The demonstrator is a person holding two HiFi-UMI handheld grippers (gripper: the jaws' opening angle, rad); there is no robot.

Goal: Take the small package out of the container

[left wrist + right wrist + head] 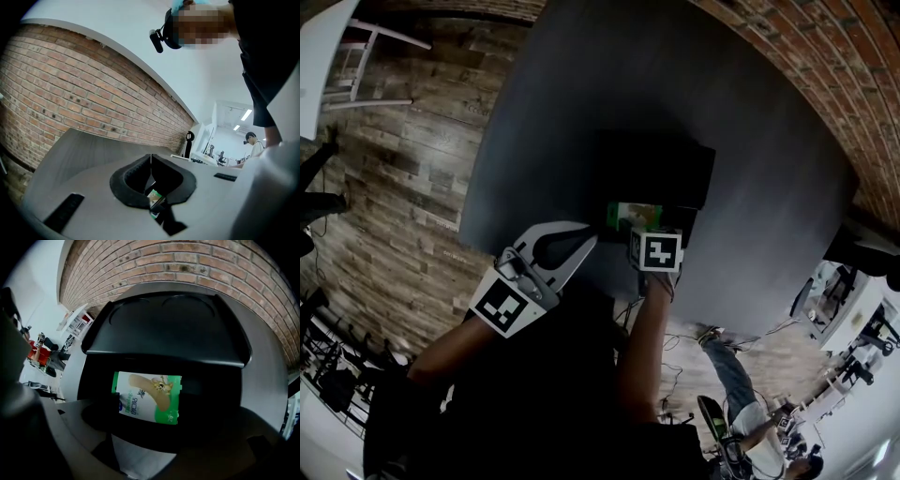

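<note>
A black open container (661, 169) stands on the dark table, its wall facing me in the right gripper view (164, 329). The small package (149, 397), green and white with a plaster picture, hangs upright in front of the container's near side, also visible from above (633, 214). My right gripper (151, 405) is shut on it across its width; the left pad (115, 404) covers the package's left edge. My left gripper (589, 242) hovers just left of the package, shut with nothing held, its tips meeting (151, 158). A sliver of the package (153, 197) shows through its loop.
The round dark table (581, 94) runs up to a brick wall (825, 66) at the right. Wooden floor (403, 141) lies to the left with a white chair (366, 56). A person's legs (736, 380) and cables are on the floor near the table's front edge.
</note>
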